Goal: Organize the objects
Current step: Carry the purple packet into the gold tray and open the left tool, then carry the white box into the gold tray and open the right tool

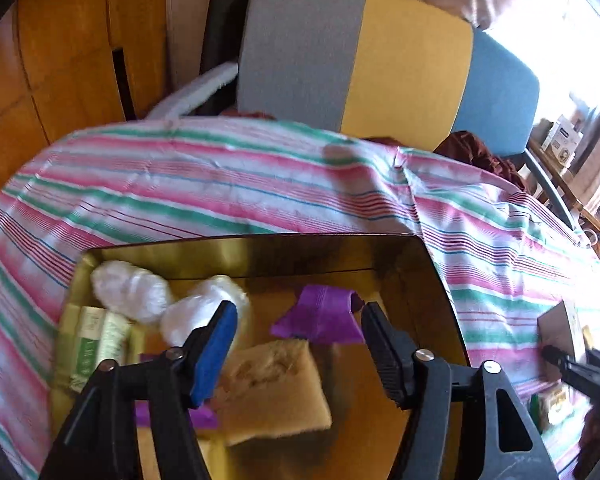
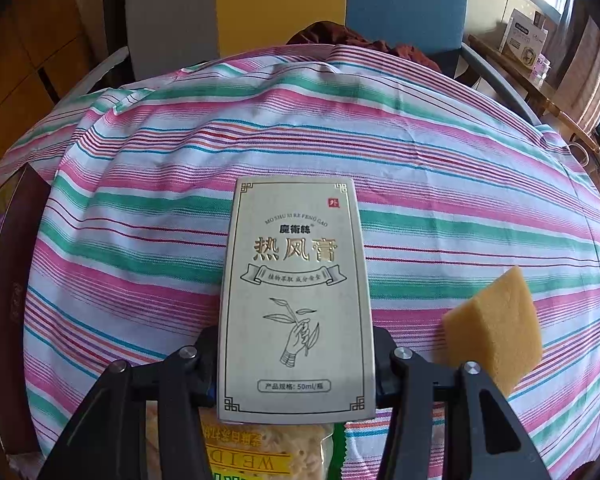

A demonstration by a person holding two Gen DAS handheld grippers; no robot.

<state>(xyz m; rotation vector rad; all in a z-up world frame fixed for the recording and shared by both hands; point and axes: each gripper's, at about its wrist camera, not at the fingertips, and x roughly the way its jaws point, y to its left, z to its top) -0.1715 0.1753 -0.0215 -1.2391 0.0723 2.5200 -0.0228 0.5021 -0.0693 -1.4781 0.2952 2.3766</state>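
Gripping a cream box [image 2: 296,300] between the jaws of my right hand-held gripper [image 2: 296,364], I hold it above the striped table [image 2: 440,168], while my left hand-held gripper [image 1: 300,340] hangs wide open and empty over the gold tray [image 1: 432,264]. I judge the sorting roughly half done: the tray already holds two white bundles [image 1: 130,290], one sponge [image 1: 272,388], a purple cloth [image 1: 320,314] and green-labelled packets [image 1: 96,340] I can't count. One sponge wedge [image 2: 496,328] and one snack packet [image 2: 256,454] are left outside.
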